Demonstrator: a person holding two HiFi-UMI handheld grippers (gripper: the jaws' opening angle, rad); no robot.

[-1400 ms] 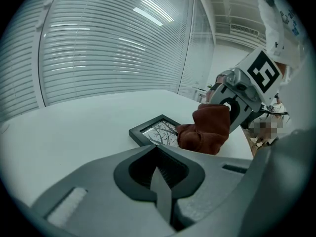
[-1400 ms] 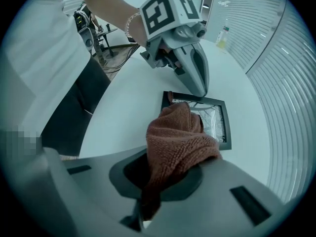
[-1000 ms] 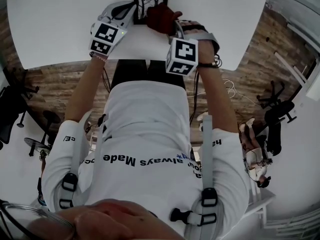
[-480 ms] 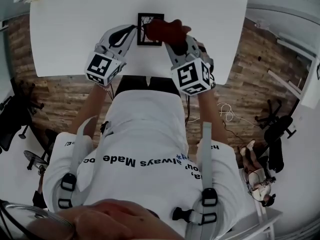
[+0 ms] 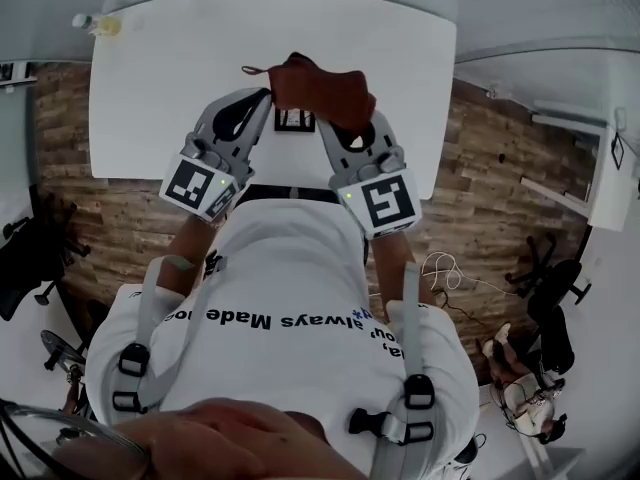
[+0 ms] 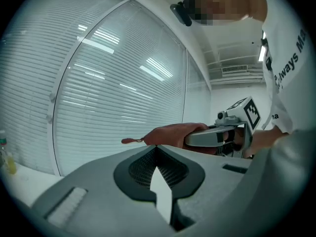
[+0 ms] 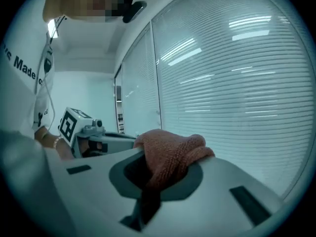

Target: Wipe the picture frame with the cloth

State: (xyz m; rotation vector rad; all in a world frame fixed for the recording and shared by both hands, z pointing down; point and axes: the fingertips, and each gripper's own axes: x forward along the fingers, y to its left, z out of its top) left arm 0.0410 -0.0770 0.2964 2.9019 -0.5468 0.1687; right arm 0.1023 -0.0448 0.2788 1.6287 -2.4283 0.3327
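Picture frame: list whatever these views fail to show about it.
- Head view: the picture frame is tiny and partly hidden by the cloth; its image is unreadable.
- Left gripper view, right gripper view: the frame is out of shot. Both face window blinds, so its cleanliness can't be judged.

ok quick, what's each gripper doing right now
Left gripper: closed, nothing between its jaws.
Right gripper: closed on the cloth.

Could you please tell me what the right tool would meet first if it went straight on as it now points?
Most likely the window blinds; beyond the cloth held by the right tool, nothing else shows in its line, though depth is unclear.
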